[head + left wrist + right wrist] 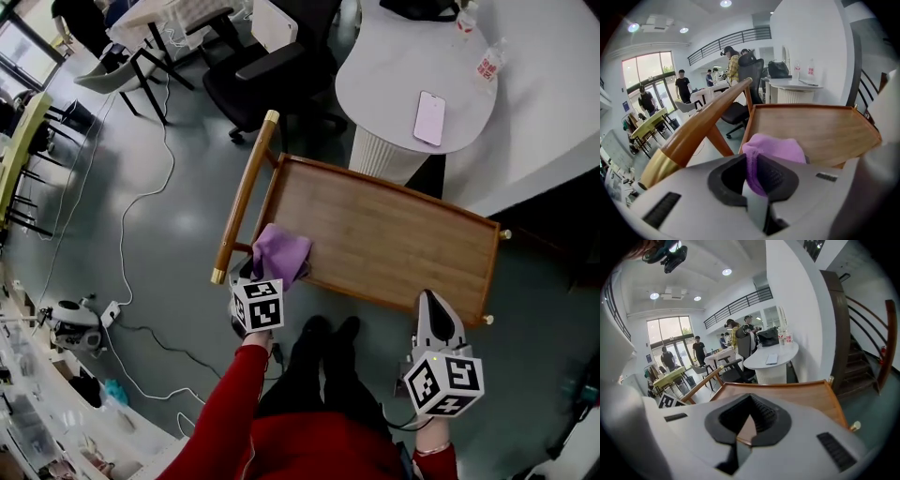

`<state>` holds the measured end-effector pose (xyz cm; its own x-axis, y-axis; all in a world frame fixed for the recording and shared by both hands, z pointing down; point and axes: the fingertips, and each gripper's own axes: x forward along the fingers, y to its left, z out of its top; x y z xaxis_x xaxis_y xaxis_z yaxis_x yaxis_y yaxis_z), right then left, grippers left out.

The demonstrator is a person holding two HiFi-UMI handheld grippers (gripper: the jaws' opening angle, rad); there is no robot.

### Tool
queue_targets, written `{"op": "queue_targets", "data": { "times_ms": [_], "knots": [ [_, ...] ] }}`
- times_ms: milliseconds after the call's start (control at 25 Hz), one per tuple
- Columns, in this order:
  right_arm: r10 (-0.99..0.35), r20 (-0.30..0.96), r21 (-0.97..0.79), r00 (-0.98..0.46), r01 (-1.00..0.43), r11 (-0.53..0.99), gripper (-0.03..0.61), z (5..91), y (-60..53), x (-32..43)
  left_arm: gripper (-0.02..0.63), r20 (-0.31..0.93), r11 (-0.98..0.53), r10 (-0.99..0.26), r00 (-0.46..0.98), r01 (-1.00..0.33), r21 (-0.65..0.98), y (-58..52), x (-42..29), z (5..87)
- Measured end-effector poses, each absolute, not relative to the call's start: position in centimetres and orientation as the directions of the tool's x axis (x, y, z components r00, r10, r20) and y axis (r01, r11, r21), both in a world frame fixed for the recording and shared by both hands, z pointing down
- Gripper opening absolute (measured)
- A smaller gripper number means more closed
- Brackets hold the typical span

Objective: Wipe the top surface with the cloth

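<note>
A wooden cart top [394, 234] with a raised rim stands just ahead of me. At its near-left corner sits a purple cloth [282, 251], bunched up, with my left gripper [262, 279] shut on it. In the left gripper view the cloth [774, 149] bulges out between the black pads, with the wooden top [815, 129] stretching beyond it. My right gripper [436, 317] hovers by the cart's near-right edge, shut and holding nothing. In the right gripper view my right gripper [749, 414] points over the cart top [787, 394].
The cart's long wooden handle [246, 192] runs along its left side. Behind the cart are a white round table [394, 56] with a phone [430, 118] and bottles, and a black office chair [258, 80]. A cable [127, 244] trails over the floor at left. People stand far back [683, 86].
</note>
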<state>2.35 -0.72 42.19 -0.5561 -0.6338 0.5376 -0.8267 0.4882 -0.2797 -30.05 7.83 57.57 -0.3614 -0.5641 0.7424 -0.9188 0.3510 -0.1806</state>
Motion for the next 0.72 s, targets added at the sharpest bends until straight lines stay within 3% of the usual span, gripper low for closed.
{"op": "queue_targets", "data": {
  "times_ms": [200,440,720],
  "knots": [
    [-0.674,0.511,-0.287,-0.533,-0.845,0.45,0.005,41.7,-1.1,3.9,0.052,0.711,0.341,-0.615,-0.341,-0.928,-0.15,6.4,-29.3,55.6],
    [-0.733,0.425,-0.277,-0.531,-0.847,0.453,0.005,38.8,-2.7,5.2,0.052,0.53,0.306,-0.781,-0.33,-0.942,-0.135,0.7,-28.7,46.3],
    [-0.742,0.343,-0.234,-0.576,-0.818,0.526,0.005,35.6,-5.2,4.8,0.052,0.412,0.291,-0.848,-0.334,-0.942,-0.166,-4.3,-28.8,39.8]
  ]
}}
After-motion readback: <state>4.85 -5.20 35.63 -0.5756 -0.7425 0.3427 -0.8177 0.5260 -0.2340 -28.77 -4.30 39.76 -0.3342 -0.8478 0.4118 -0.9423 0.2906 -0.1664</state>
